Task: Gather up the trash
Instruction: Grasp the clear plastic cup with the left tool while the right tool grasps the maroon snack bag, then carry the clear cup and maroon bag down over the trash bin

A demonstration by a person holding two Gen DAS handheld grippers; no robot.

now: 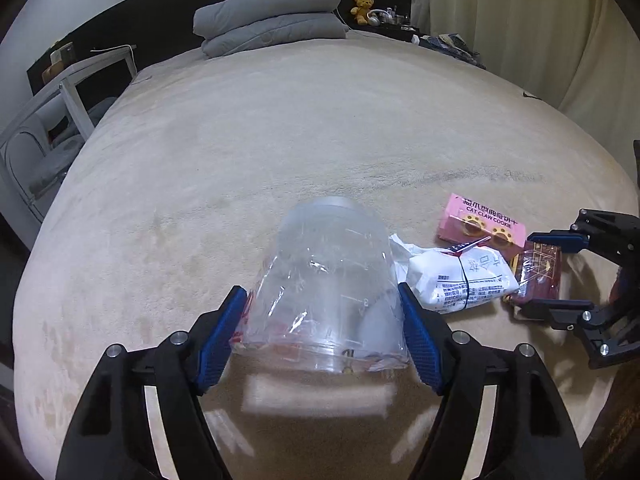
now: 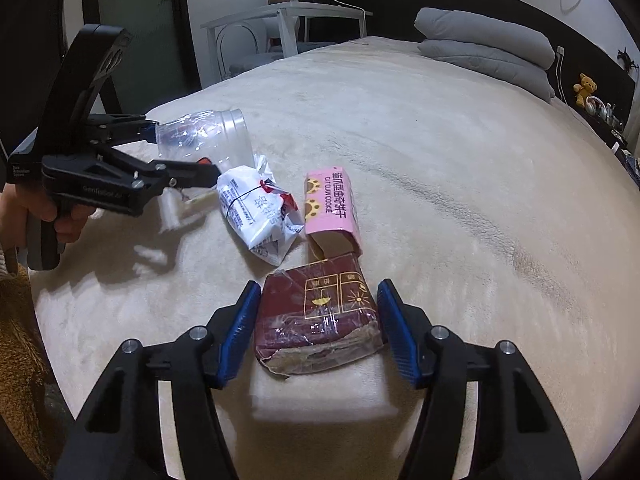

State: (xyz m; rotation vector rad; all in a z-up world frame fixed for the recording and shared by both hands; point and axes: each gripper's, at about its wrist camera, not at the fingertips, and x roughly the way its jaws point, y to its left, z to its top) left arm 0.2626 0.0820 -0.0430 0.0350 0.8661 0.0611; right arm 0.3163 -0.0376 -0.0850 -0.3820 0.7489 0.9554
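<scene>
We've got both grippers straddling trash on the bed (image 1: 280,128). Left gripper (image 1: 324,320) has the clear plastic jar (image 1: 328,272) between its blue pads, both pads look to be on the crinkled film around it, so we read that as clamped on the jar. Right gripper (image 2: 318,320) sits around the maroon packet (image 2: 320,312); left pad touches its edge, right pad shows a gap, so not gripped yet.

Risks we see:
- Jar wall is thin and wrapped in loose film. Pads may grab film only, and the jar slides out on lift, or it crushes under more squeeze.
- Maroon packet is torn at the near edge, soft wrapper. Closing off-centre could pinch just the film and tear it further.
- White snack bag (image 2: 260,212) and pink cookie box (image 2: 332,204) lie just beside both targets; the box touches the packet's far end. Lifting may drag or flip them.
- Grippers are near each other; crossing paths could clip.
</scene>
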